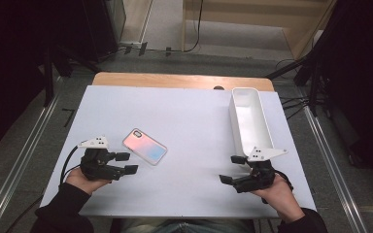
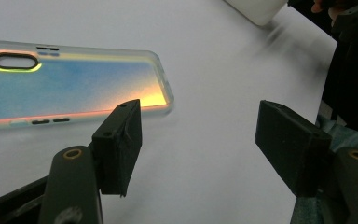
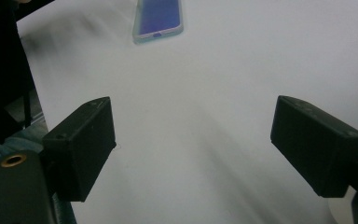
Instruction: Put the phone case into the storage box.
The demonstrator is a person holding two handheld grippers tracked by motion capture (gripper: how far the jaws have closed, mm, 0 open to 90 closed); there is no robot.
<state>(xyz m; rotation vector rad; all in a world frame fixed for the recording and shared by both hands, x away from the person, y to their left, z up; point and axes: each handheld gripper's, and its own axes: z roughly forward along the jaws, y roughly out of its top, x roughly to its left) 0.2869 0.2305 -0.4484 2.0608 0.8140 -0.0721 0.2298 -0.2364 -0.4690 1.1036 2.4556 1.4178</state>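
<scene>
While both pairs of tongs sit idle near the front edge, the step in hand reads as a first approach to the phone case.

Desk: white sheet over a wooden desk; the sheet around the case is bare.

Phone case: phone case lies flat, camera cut-out end toward the far side, set at a slant, left of centre. Translucent rim, iridescent pink-to-blue face.

Bin: long white bin stands at the right side, open top, nothing seen inside; judged the likely destination.

Left tongs: left tongs just beside the case's near corner, apart from it. In the left gripper view the jaws stand wide open with nothing between them; the case lies ahead and to one side of the gap, one jaw tip overlapping its edge in the picture only.

Right tongs: right tongs near the bin's near end, well apart from the case. Jaws open, holding nothing; the case shows far off at the top of the right gripper view.

Method (judgement): left tongs are the closer tool. The case is thin and flat, so a straight top-down pinch would likely slip. Better to turn the jaws across the short width, lower until the tips meet the sheet, and close on the two long rims.

Risk (judgement): soft rim may flex and spring out; a pushed case could skate on the smooth sheet. Close slowly, lift level.
</scene>
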